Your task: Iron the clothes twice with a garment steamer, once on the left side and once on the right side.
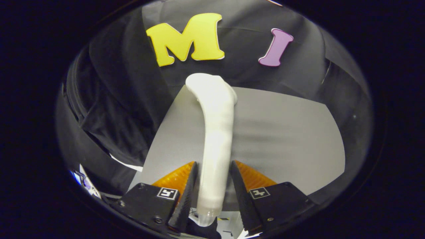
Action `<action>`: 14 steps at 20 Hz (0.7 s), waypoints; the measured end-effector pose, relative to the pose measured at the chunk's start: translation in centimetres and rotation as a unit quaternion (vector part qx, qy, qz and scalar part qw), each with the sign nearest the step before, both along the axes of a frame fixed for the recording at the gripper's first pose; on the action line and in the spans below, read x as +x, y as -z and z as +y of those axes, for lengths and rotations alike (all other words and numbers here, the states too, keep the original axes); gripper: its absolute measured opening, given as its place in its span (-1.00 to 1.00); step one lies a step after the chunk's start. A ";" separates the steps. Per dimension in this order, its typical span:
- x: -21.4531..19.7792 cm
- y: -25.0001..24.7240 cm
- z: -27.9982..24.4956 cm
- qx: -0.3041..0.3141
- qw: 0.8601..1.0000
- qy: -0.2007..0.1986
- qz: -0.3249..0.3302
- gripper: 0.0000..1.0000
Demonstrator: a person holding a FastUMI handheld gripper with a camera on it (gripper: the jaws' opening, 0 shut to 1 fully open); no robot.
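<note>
The garment steamer (215, 132) hides a strip of the grey table (282, 132) behind it, its lower end passes between the fingers of the claw (213, 186), and the dark garment (116, 109) runs past sight beside it.

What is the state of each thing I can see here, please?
Garment steamer: white, held by its handle, its head pointing away beyond the fingers.
Hand-held gripper: shut on the garment steamer, both fingers pressing its handle.
Grey board: flat, bare, behind the steamer.
Black garment: draped beside the board, creased.
</note>
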State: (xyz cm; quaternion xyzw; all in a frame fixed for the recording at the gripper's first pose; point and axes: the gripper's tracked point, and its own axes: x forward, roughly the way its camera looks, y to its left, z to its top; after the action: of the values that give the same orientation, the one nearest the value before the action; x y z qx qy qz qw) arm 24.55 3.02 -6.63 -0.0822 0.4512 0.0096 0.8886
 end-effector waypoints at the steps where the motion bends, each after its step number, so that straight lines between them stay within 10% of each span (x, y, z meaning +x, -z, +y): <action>1: 0.0 -0.2 0.0 -0.002 1.000 0.002 -0.004 0.23; 4: 0.4 0.1 -0.2 0.006 1.000 0.021 -0.005 -0.14; 14: -1.2 -0.4 -0.8 0.032 0.997 0.058 -0.035 -0.34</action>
State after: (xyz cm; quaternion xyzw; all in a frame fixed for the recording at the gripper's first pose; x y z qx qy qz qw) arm 23.32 2.19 -6.19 -0.0277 0.4237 -0.0306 0.9048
